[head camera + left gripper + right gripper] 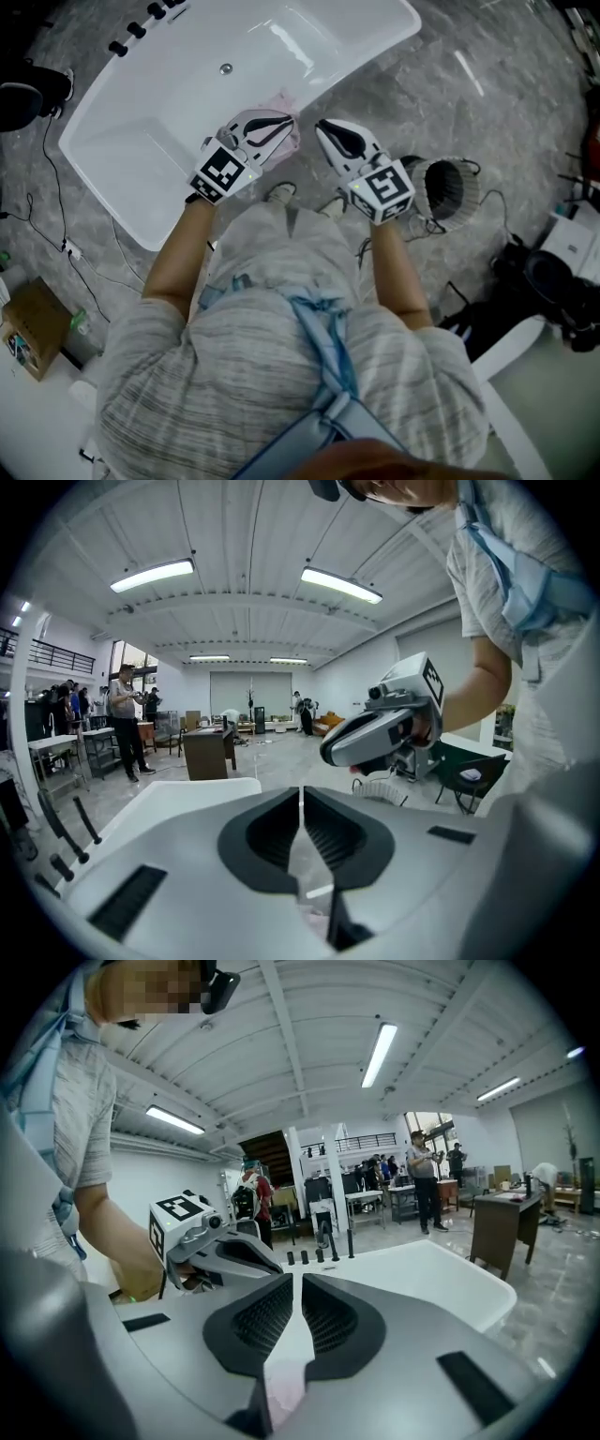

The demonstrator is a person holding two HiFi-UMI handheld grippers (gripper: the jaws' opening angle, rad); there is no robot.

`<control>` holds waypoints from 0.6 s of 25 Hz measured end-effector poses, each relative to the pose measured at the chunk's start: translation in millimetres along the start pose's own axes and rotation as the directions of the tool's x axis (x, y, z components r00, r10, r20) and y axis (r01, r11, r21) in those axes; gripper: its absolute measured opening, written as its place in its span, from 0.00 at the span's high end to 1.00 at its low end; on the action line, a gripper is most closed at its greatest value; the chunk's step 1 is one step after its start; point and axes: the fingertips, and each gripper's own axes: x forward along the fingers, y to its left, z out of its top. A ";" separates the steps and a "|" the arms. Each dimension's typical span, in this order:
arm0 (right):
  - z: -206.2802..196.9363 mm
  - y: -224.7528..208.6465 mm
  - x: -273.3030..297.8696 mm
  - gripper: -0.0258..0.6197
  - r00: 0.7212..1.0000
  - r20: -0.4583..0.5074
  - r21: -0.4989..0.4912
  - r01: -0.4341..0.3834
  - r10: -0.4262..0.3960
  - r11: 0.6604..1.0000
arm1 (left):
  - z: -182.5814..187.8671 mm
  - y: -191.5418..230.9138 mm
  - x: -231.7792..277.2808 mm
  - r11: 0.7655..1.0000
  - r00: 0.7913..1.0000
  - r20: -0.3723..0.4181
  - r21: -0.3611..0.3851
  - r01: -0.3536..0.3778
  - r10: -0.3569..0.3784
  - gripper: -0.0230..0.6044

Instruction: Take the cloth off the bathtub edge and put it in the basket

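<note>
The left gripper (281,127), jaws pressed together on nothing, hangs over the pink cloth (284,99), which lies on the near edge of the bathtub (103,159). The right gripper (328,133) just beside it is likewise closed and empty, and the basket (448,192) stands further right. Going down with closed jaws would probably only shove the cloth, which could slip into the tub.

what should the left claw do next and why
Probably open the left claw and lower it onto the cloth. The claw is shut and empty, the cloth lies on the tub edge right under it, and the basket stands off to the right.
</note>
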 end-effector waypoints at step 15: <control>-89.4 12.6 55.9 0.71 0.960 -0.274 0.000 -0.062 0.059 0.998 | -91.0 10.3 -0.6 0.996 0.976 -0.201 0.011 0.093 -0.089 0.91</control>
